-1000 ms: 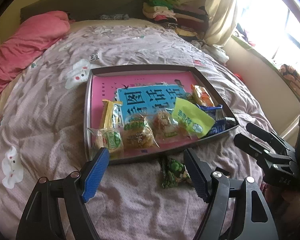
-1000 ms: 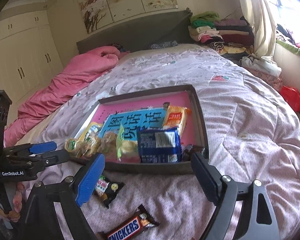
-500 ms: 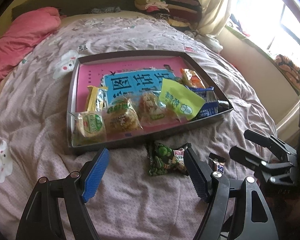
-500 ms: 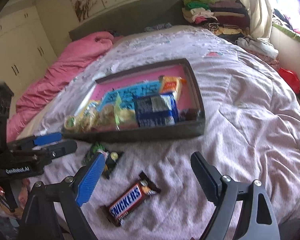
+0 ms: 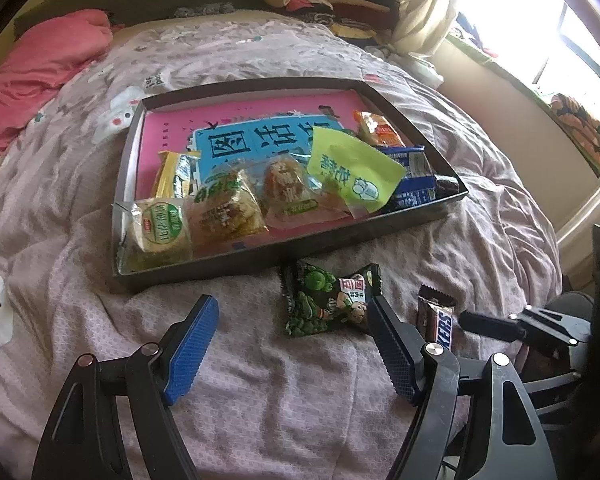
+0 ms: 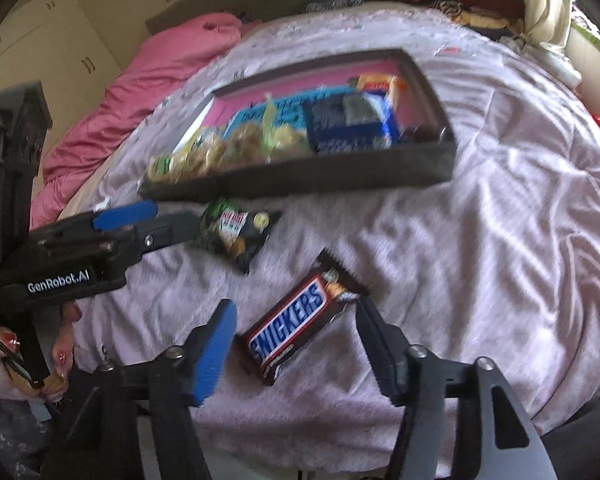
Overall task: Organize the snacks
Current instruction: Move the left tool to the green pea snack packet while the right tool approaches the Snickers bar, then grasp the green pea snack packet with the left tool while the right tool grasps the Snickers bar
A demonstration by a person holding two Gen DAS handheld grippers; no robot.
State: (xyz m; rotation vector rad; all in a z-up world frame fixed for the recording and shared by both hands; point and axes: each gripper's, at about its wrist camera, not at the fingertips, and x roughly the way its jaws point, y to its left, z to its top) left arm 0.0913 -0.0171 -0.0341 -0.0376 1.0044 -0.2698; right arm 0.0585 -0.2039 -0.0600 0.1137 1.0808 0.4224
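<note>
Straddling the Snickers bar (image 6: 300, 316) on the bed (image 6: 480, 240), the right hand-held gripper (image 6: 296, 344) has just been closing, pads not yet touching it, while the left hand-held gripper (image 5: 292, 344) stands spread beside the green snack packet (image 5: 328, 300).

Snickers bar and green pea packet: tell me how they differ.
The Snickers bar is long, narrow and brown; the green pea packet is squarer, black and green. The bar lies between the closing jaws of the right gripper, not yet pinched; the packet lies ahead of the open left gripper, nearer the tray. Both lie loose on the bedspread, outside the tray.
</note>
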